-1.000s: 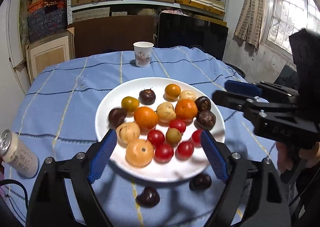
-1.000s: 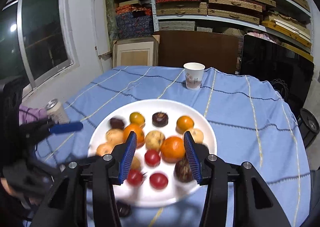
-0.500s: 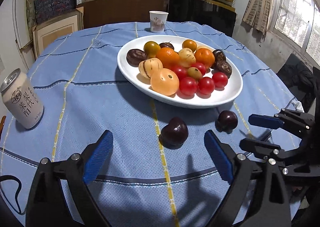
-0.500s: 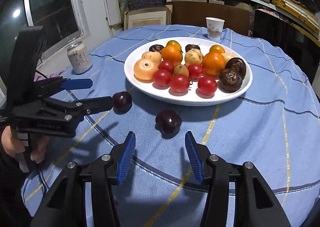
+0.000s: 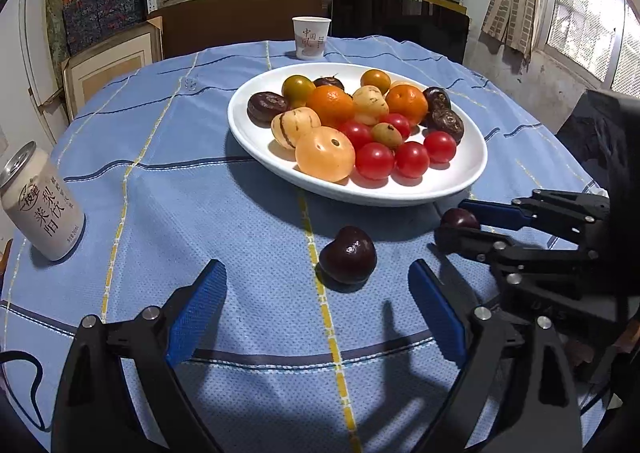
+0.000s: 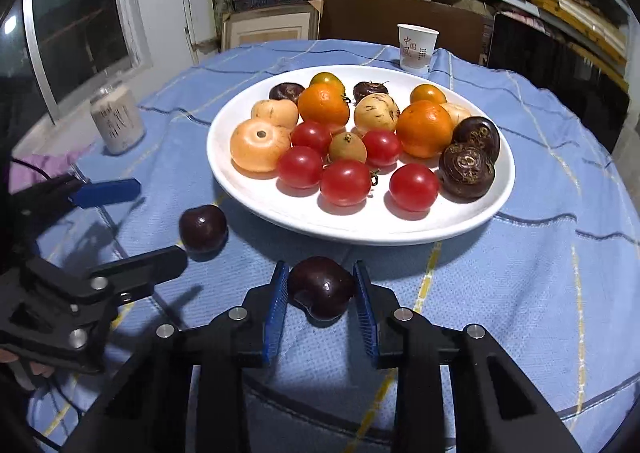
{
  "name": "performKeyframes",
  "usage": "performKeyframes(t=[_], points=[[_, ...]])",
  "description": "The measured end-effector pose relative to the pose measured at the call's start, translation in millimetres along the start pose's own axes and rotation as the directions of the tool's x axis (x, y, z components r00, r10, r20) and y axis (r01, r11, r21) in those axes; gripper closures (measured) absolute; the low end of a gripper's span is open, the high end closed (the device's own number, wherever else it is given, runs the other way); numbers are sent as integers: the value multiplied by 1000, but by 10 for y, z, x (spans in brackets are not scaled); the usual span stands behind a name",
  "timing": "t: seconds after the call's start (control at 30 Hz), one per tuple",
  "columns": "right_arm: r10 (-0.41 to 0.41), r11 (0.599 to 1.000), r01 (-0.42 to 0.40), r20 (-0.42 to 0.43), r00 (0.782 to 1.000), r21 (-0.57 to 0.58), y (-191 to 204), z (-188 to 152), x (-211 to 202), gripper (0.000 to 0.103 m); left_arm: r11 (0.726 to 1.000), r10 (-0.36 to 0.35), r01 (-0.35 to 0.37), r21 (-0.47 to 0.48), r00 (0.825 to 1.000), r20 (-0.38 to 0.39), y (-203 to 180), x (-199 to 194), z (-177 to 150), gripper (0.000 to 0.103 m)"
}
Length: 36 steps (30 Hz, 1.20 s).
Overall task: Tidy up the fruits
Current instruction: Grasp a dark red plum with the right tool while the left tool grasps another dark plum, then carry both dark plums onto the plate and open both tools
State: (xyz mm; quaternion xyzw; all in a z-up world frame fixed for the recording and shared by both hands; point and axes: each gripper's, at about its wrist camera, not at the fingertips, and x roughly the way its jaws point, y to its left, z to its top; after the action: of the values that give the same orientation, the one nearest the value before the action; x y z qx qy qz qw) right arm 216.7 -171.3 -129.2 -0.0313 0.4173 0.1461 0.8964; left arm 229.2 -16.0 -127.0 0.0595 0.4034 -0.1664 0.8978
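A white plate [image 5: 360,197] heaped with oranges, red tomatoes, pale melons and dark fruits sits mid-table. Two dark cherries lie on the blue cloth in front of it. My left gripper [image 5: 316,265] is open wide, low over the cloth, with the left cherry [image 5: 348,255] just beyond its blue pads and untouched. My right gripper [image 6: 320,293] has its jaws closing, and both blue pads touch the sides of the right cherry [image 6: 322,281], which still rests on the cloth. From the left wrist view, that cherry [image 5: 462,217] peeks out between the right gripper's fingers.
A pale drink can [image 5: 40,205] stands near the table's left edge. A paper cup [image 5: 311,38] stands behind the plate. Shelves of boxes and a dark panel back the round table; the cloth drops off at the near edge.
Both grippers came down from over the plate to the cloth in front of it. The right jaws narrowed onto a dark cherry. The left jaws stayed wide.
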Motion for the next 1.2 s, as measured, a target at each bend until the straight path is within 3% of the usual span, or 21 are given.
performKeyframes(t=[0.2,0.47,0.53,0.7,0.77,0.9,1.2], points=[[20,1000,-21,60,998,10,-80,-130,-248,70,999,42,-42,-17,999,1,-38,35,77,13],[67,994,-73,85,994,75,-217,-174,-254,70,988,122,-123,88,992,26,-275,112,48,13],[74,995,-79,88,993,60,-189,-177,-256,70,987,121,-124,103,992,33,-302,110,44,18],[78,994,-85,88,993,72,-207,-196,-255,69,989,85,-83,121,996,-16,-327,201,42,50],[79,994,-85,87,993,72,-207,-200,-255,69,990,84,-80,117,996,-31,-322,231,42,52],[78,993,-85,86,993,80,-223,-202,-252,69,992,67,-62,108,997,-43,-308,252,31,69],[75,993,-83,89,993,87,-236,-204,-254,69,994,57,-54,97,998,-30,-312,220,25,70]])
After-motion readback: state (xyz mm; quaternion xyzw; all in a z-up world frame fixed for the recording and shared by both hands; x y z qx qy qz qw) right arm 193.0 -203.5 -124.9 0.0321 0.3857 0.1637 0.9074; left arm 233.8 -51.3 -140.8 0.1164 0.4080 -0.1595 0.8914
